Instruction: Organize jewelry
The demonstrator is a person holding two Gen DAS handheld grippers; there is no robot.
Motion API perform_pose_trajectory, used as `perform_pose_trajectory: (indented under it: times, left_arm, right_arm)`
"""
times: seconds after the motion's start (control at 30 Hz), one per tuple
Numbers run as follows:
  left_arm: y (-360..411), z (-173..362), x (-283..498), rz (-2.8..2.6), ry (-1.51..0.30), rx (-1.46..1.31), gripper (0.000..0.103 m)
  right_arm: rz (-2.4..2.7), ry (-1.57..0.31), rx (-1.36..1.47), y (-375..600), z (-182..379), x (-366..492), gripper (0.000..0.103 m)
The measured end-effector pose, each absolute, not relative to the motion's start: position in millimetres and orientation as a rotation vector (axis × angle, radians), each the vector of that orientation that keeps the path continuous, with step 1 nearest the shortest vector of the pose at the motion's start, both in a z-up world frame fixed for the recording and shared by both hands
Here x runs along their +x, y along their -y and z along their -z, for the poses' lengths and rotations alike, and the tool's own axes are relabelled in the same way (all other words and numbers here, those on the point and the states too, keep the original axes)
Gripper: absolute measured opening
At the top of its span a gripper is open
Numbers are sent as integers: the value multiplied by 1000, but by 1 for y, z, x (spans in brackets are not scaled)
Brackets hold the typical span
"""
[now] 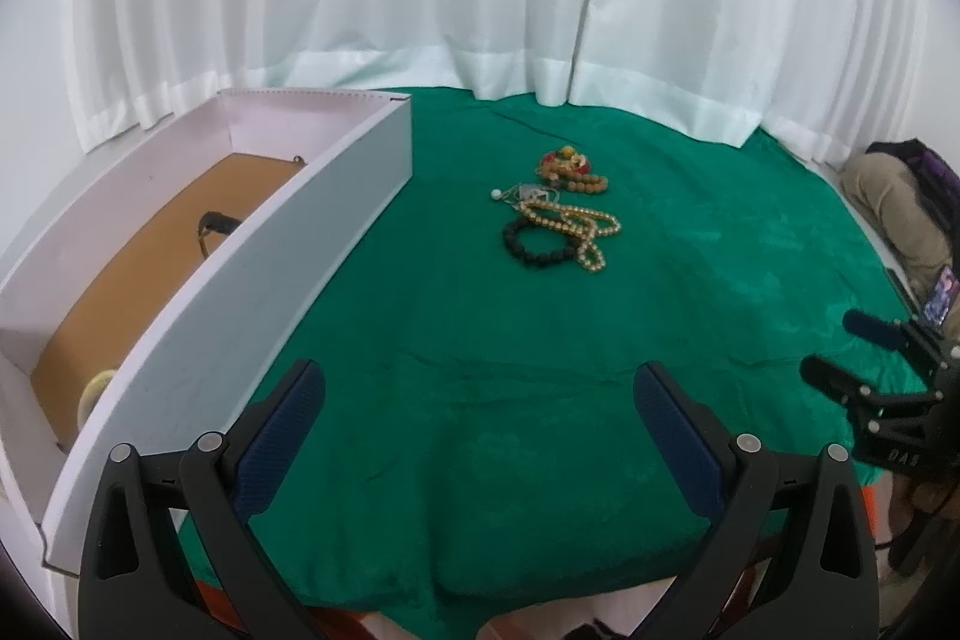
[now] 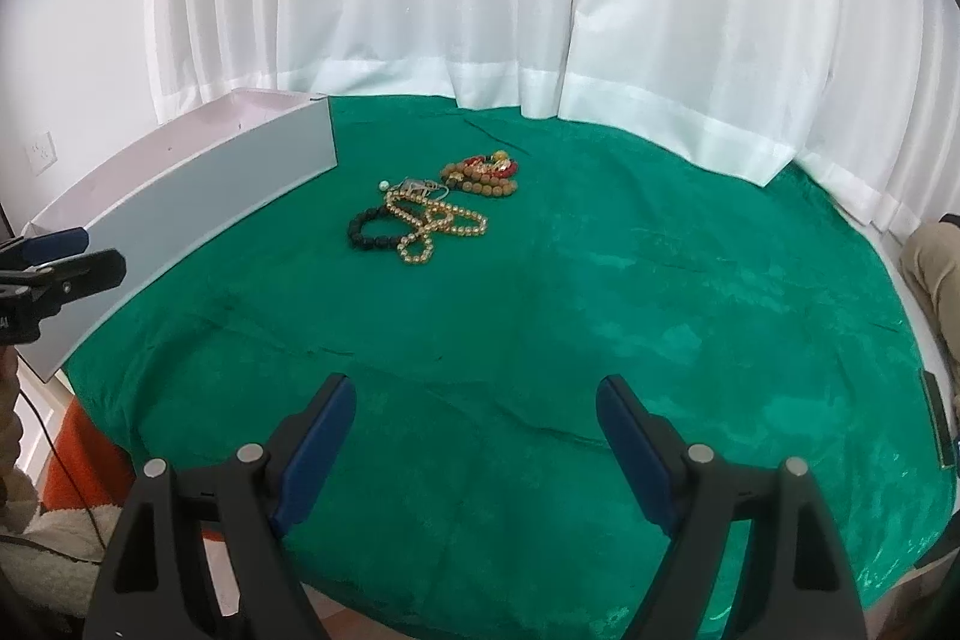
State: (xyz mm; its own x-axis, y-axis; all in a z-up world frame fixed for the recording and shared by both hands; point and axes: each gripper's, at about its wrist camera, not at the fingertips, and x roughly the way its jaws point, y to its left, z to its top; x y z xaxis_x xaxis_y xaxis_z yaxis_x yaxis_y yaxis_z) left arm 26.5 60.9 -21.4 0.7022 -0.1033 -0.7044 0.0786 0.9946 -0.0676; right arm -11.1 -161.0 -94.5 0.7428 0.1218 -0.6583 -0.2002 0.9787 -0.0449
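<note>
The jewelry lies in a small heap toward the far middle of the green cloth (image 1: 480,430), well apart from both claws. Nearest is a black bead bracelet (image 1: 531,244), touching a long strand of gold beads (image 1: 576,223) that loops over itself; behind these sits a tangle of brown, red and yellow beads (image 1: 570,169) – how many separate pieces it holds is hard to tell. A thin silvery piece with a white pearl (image 1: 495,194) lies at the heap's left edge, too small and blurred to make out. To the left stands a white box (image 1: 252,280) with a brown floor; its near wall hides most of the inside, where a dark item (image 1: 216,223) and a pale ring-like shape (image 1: 96,388) show only in part. The left gripper (image 1: 480,394) stands wide apart over bare cloth, nothing between its blue pads. The right gripper (image 2: 474,412) is likewise spread and empty – in the left view it is cut off at the right edge.
</note>
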Motion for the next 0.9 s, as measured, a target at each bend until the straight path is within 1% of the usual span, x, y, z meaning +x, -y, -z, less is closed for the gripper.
perform_pose_trajectory:
  times: [0.53,0.9]
  left_arm:
    - [-61,31,37,84,-806,-28,103]
    - [-62,39,40,84,-824,-39,103]
  right_arm:
    - [-237,-829,-44,164,115,4,84]
    - [-233,-869,-19,164,122,10,84]
